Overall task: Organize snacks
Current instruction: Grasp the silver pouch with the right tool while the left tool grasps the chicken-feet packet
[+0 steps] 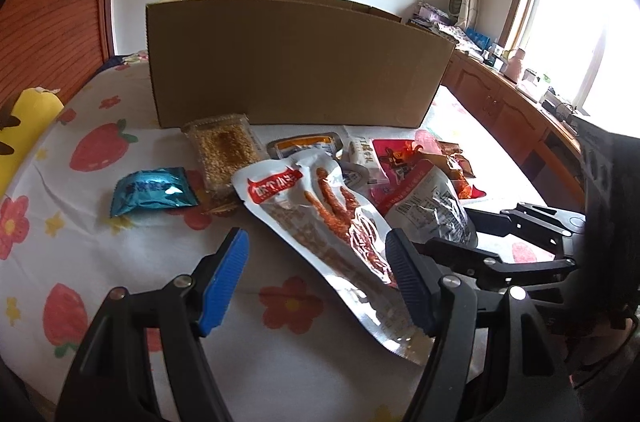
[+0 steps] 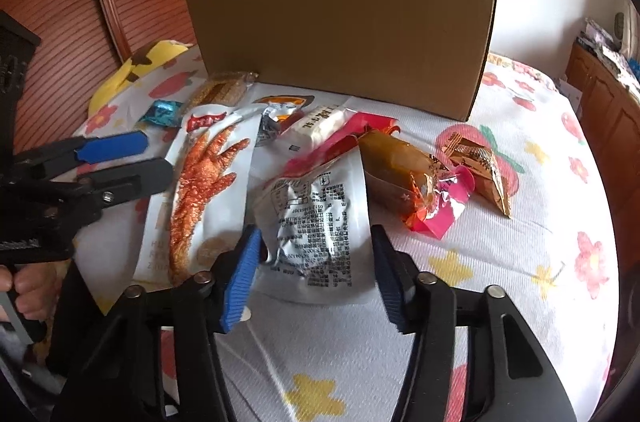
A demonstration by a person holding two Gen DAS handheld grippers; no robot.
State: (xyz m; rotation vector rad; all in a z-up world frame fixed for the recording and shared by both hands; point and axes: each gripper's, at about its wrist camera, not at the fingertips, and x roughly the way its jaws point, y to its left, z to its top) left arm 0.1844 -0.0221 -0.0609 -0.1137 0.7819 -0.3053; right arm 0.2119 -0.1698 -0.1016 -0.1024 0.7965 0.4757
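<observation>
On the bed, spread with a white sheet printed in strawberries and flowers, a heap of snack packets lies in front of an upright cardboard box. Nearest the left gripper is a long white pouch with a chicken foot pictured on it, lying slantwise; this gripper's jaws stand well apart, the blue pad on one side over bare sheet, the other at the pouch's edge, and they hold nothing. Whether that pad touches the pouch cannot be told.

Just beside the pouch lies a crumpled silver packet covered with black print, its back face up. The right gripper has its jaws set on either side of this packet's near end, partly open; the left pad sits against the packet's edge, while the other pad stands just clear of it, so the grip does not look closed.

Behind these lie a clear pack of sesame bars against the box, a small blue foil packet off to the left on its own, a white packet with black characters, a red and pink wrapper with a brown pouch over it, and a small gold packet farthest right. A yellow plush toy lies at the bed's left edge.
</observation>
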